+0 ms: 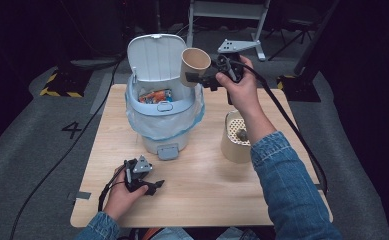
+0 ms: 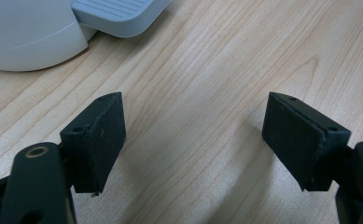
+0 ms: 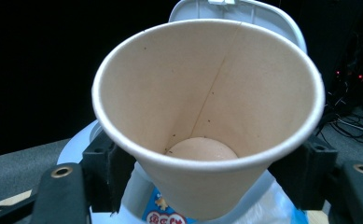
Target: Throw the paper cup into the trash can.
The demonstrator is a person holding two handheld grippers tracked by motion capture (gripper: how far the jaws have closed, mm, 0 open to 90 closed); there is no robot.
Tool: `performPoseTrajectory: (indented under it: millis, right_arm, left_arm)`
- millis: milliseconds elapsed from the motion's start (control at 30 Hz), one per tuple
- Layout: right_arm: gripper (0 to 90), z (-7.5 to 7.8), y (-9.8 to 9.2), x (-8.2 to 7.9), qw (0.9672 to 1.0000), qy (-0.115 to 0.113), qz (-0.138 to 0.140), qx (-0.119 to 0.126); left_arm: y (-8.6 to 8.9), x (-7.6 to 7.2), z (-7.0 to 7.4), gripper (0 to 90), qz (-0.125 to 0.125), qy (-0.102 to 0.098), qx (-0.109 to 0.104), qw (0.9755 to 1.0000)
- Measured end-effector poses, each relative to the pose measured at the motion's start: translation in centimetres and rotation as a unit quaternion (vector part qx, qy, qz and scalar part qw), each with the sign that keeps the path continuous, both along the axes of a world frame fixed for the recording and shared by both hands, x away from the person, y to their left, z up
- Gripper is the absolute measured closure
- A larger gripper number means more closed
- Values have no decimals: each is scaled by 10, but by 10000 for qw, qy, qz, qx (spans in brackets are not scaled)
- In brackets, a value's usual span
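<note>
One cup almost binned

We hold the paper cup (image 1: 195, 64) clamped in our right gripper (image 1: 194, 78) above the open bin (image 1: 163, 107) (wrappers already inside); only dropping remains. Our left gripper (image 1: 149, 184) rests wide, empty, on the table (image 1: 207, 180).

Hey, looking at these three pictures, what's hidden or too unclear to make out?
- White pedal bin: its deeper contents, high view, hidden by the bin's own rim; the colourful wrappers' print is too small.
- Small dark item in the beige perforated container: too small to identify; the denim sleeve covers the container's near side.
- Beige paper cup in the right hand-held gripper: its outer base, right gripper view, cut off by the bottom edge.
</note>
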State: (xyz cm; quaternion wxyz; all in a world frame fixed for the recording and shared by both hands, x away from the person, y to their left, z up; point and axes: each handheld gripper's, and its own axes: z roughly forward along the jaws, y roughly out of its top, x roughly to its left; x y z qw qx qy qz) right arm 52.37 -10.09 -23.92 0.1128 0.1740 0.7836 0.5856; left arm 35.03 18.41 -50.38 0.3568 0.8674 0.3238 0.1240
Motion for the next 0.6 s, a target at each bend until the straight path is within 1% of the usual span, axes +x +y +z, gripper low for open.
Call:
performPoseTrajectory:
  millis: [167,267,333,467,600]
  right_arm:
    - [285,-2,12,3,9999,-40,-6,-114]
    - [285,-5,18,4,9999,-22,-42,-130]
    - [285,-7,23,4,9998,-24,-74,-198]
    - [285,-10,32,5,9995,-15,-55,-298]
    - [284,-13,42,7,9995,71,9,-313]
  left_arm:
    - [0,0,0,221,5,-3,2,10000]
    - [0,-1,0,222,15,5,-13,10000]
    - [0,-1,0,222,21,0,-8,10000]
    - [0,-2,0,222,39,9,-5,10000]
    - [0,-2,0,222,40,18,-2,10000]
